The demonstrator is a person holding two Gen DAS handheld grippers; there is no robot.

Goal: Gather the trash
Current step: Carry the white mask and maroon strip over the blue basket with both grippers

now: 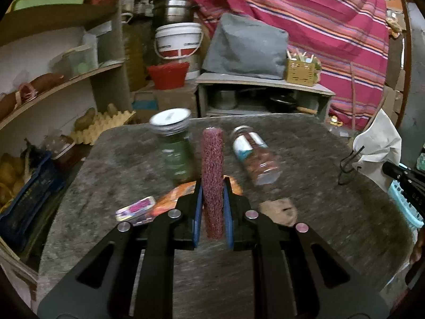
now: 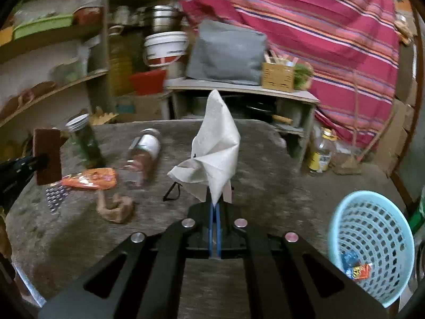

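Mid-carry: left tool (image 1: pixel 212 186) clamps a maroon scrub pad (image 1: pixel 212 178); right tool (image 2: pixel 215 207) pinches a white tissue (image 2: pixel 215 154). Next: swing both toward the blue basket (image 2: pixel 372 228) at four o'clock, then release.

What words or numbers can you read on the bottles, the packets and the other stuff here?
"045", roughly, on the right gripper's black body; blurred, unsure.
Lying bottle's label: too blurred.
Orange packet: print unreadable.
Yellow-labelled bottle: unreadable.
Wrapper in the basket: too small.
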